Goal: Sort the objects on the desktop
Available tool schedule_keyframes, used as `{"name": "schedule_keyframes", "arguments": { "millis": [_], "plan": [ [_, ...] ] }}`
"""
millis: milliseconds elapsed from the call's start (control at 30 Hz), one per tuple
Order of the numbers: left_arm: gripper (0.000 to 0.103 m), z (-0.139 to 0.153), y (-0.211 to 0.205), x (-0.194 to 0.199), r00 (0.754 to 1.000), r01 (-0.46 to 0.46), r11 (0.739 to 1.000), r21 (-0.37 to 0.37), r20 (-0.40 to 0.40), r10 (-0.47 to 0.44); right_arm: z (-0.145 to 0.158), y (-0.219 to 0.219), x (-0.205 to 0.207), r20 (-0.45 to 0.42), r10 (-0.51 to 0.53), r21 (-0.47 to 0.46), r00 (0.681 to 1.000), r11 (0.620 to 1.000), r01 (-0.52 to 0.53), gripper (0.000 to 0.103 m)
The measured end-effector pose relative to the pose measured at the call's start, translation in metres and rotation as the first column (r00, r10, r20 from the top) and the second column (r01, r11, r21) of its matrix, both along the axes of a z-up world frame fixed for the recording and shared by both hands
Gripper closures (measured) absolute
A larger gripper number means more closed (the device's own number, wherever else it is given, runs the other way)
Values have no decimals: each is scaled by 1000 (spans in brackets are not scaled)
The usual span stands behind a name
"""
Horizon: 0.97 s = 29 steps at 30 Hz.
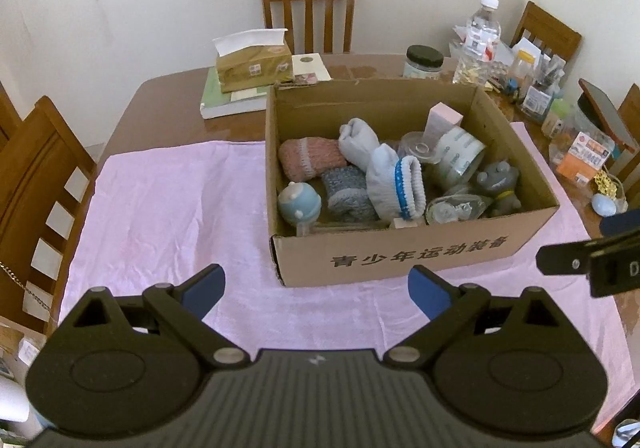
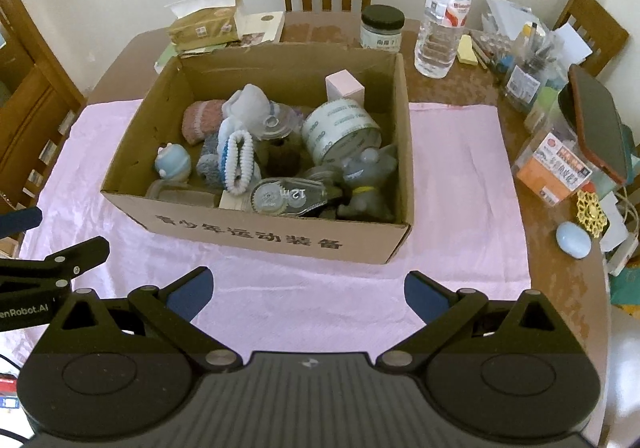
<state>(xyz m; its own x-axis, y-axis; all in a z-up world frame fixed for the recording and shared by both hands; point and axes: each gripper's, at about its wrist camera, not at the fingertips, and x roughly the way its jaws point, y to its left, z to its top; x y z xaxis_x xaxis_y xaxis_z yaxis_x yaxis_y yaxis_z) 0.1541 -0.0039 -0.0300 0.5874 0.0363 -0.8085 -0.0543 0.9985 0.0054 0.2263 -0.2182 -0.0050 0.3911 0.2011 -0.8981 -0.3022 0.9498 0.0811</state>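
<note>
1. Here, the left tool (image 1: 316, 288) hovers over the near part of the pink cloth (image 1: 168, 208) on the brown wooden table (image 1: 168, 104), its blue-padded fingers spread apart and empty.
2. The right tool (image 2: 308, 294) hangs just beside it, likewise apart and holding nothing.
3. The open brown cardboard box (image 2: 280, 236) sits on the cloth beyond both tools.
4. Inside lie rolled socks (image 1: 394, 184), a wide roll of clear tape (image 2: 340, 128), a grey toy figure (image 2: 368, 184) and a pale blue round toy (image 1: 299, 204).
</note>
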Motion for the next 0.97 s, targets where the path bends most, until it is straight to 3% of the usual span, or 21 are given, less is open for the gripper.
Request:
{"name": "schedule_keyframes", "arguments": {
  "millis": [967],
  "plan": [
    [4,0,-5,7,1000,-1,1000,8,-31,2,-9,6,5,-42,7,-21,999,1000,-8,0]
  ]
}}
